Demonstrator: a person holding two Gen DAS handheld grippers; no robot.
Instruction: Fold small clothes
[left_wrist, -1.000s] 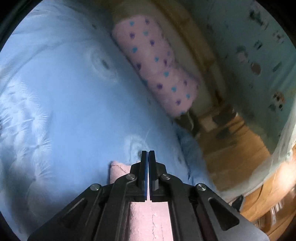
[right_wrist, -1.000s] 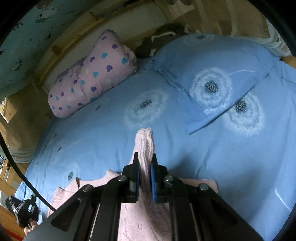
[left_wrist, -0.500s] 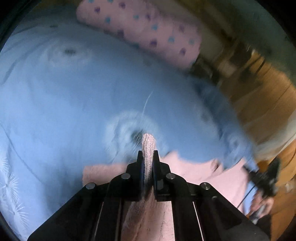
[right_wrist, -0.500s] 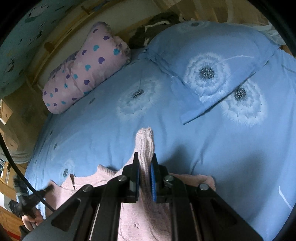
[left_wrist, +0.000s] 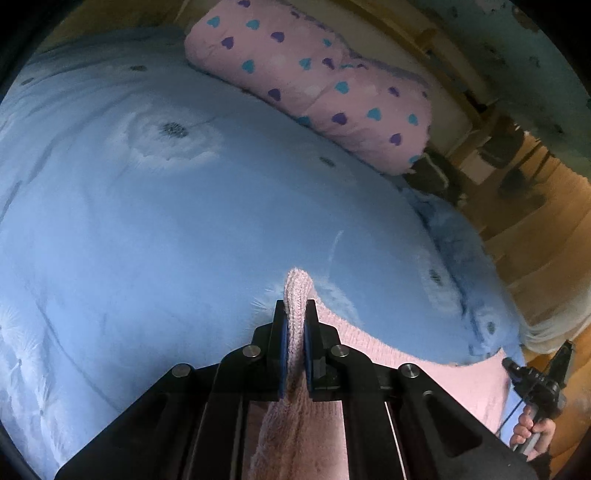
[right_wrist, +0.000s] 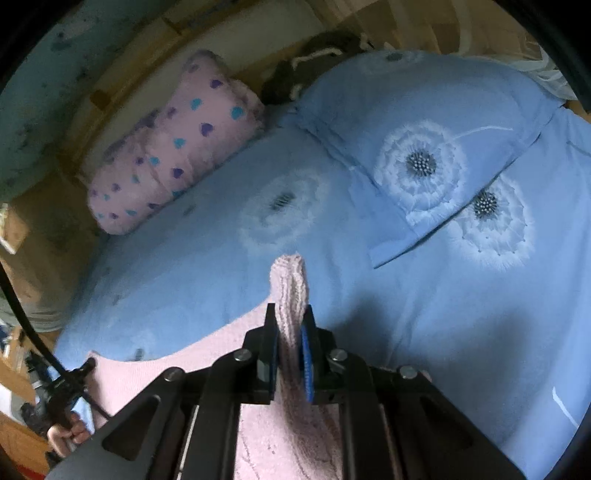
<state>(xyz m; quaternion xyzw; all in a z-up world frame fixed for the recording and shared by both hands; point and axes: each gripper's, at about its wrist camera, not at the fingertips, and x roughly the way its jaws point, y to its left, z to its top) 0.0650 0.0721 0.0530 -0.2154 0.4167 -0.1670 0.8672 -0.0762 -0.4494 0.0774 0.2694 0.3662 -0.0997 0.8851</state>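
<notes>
A blue bedspread printed with white dandelion heads fills both views, and the pink knitted garment lies on it at the near edge, stretched between the two tools. Only the right wrist view shows the blue pillow in matching print at the head of the bed, with a dark bundle behind it. The pink bolster with blue and purple hearts appears in both, but the left wrist view alone shows the wooden floor beyond the bed's edge. The left gripper is clamped on a bunched fold of the garment that pokes up past its tips. The right gripper has just been easing apart, with a pink fold between its jaws; the blue pad on one side shows beside the knit, and whether the pads still press on it I cannot tell. Each view catches the other tool small at its lower corner, a hand wrapped round its handle.
</notes>
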